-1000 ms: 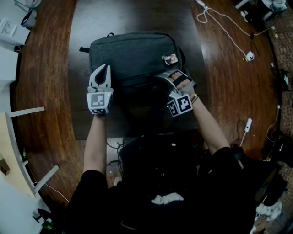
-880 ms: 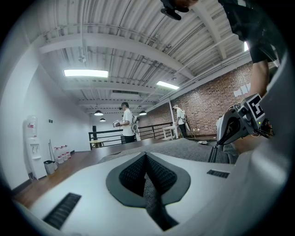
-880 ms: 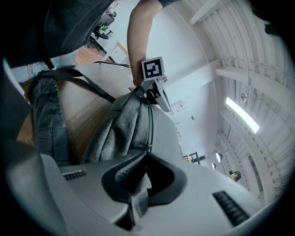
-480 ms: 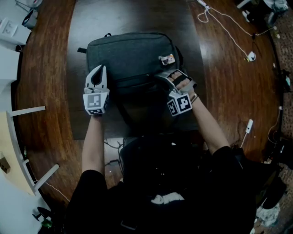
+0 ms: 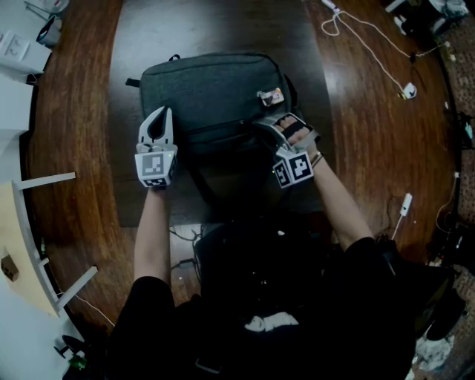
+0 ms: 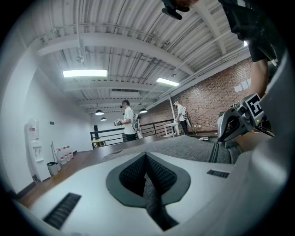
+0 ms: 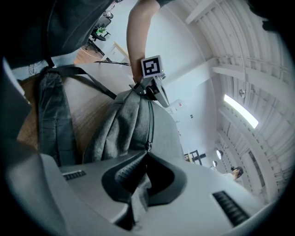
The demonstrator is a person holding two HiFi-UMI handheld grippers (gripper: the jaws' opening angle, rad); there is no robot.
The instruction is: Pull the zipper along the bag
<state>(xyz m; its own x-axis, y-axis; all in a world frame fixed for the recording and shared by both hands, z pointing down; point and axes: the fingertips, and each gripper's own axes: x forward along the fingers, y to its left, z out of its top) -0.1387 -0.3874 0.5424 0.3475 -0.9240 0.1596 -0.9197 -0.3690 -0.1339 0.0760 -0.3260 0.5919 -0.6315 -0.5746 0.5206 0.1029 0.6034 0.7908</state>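
Observation:
A grey backpack (image 5: 211,85) lies flat on a dark mat. Its zipper line (image 5: 215,128) runs across the near part, between my two grippers. My left gripper (image 5: 164,111) is at the bag's left edge. In the left gripper view its jaws (image 6: 146,156) are shut on a fold of grey bag fabric (image 6: 150,198). My right gripper (image 5: 260,125) rests on the bag's right side. In the right gripper view its jaws (image 7: 146,154) are shut on the grey zipper pull. The metal slider (image 7: 148,147) sits right at the tips, on the zipper track (image 7: 150,120).
The mat (image 5: 215,22) lies on a wooden table (image 5: 74,111). A white cable (image 5: 364,37) trails at the back right. The bag's shoulder straps (image 7: 53,115) hang toward me. White furniture (image 5: 15,52) stands at the left. People (image 6: 126,115) stand far off in the room.
My left gripper and the bag's left side sit slightly further left than a second ago. The right gripper has kept still on the zipper.

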